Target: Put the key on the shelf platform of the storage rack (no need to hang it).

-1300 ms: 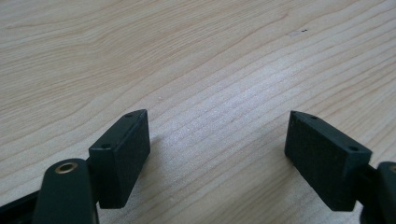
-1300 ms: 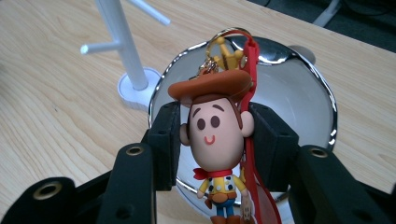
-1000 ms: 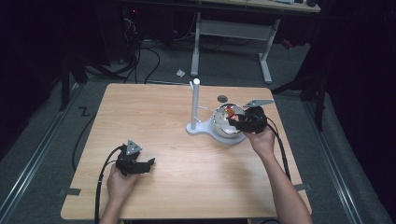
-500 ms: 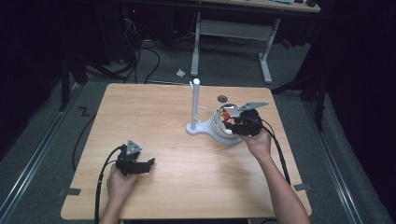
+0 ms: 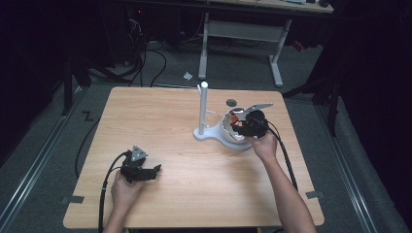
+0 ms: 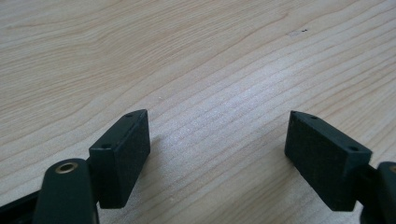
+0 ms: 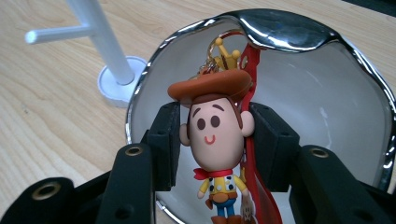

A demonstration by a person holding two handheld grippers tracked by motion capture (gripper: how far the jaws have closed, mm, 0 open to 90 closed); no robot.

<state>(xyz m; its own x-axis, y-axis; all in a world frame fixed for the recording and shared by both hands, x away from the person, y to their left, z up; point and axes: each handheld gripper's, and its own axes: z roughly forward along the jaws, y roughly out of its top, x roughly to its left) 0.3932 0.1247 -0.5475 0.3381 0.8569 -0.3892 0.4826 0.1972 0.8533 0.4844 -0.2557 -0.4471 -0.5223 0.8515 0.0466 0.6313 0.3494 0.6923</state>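
Clamping cowboy keychain (image 7: 215, 140) over bowl (image 7: 327, 93), right gripper (image 7: 215, 144) is gripping (head); left gripper (image 6: 217, 154) is idling wide open, near-left.

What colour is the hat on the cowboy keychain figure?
Orange-brown. The hat on the cowboy keychain figure shows best in the right gripper view.

High view overlooks table (image 5: 194, 145); gripper views close.

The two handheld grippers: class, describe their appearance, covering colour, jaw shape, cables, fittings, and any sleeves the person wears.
Both are black. The left gripper carries a grey three-cornered plate on top and trails a black cable. Its jaws are flat rectangular blocks with small screw holes, on links with brass-ringed holes. The right gripper has the same block jaws and brass-ringed holes, with a black cable. The forearms show no sleeves.
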